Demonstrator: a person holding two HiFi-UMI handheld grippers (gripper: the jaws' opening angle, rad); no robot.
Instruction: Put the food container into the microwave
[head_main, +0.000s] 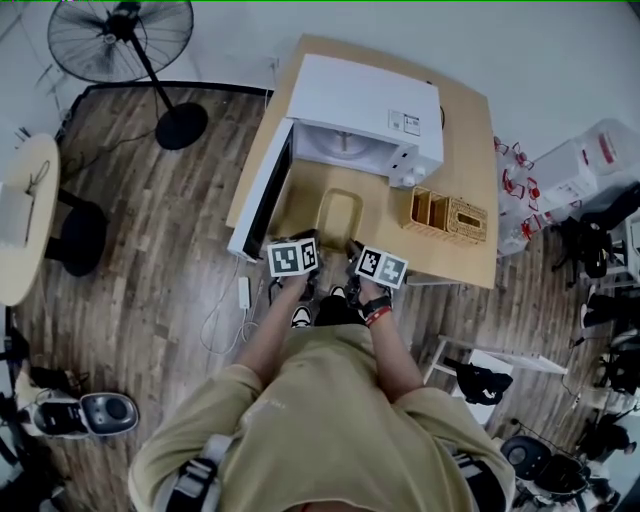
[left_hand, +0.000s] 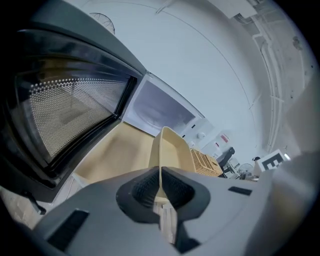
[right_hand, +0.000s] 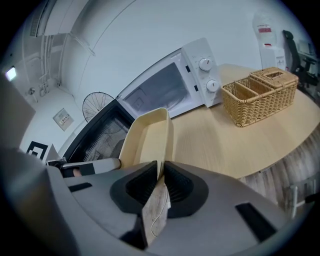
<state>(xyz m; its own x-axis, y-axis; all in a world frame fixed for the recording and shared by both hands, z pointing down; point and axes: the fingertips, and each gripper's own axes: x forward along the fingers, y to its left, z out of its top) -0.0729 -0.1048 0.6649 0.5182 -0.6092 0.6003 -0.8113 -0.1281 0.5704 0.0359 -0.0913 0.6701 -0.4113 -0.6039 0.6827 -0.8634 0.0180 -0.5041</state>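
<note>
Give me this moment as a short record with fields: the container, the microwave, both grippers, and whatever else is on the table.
food container: beige, open-topped, in front of the microwave's opening, not yet inside
microwave: white, on the table, its door swung open to the left in the head view
left gripper: shut on the food container's left rim
right gripper: shut on the food container's right rim
also on the table: wicker basket, right of the microwave
floor: standing fan, off to the left
</note>
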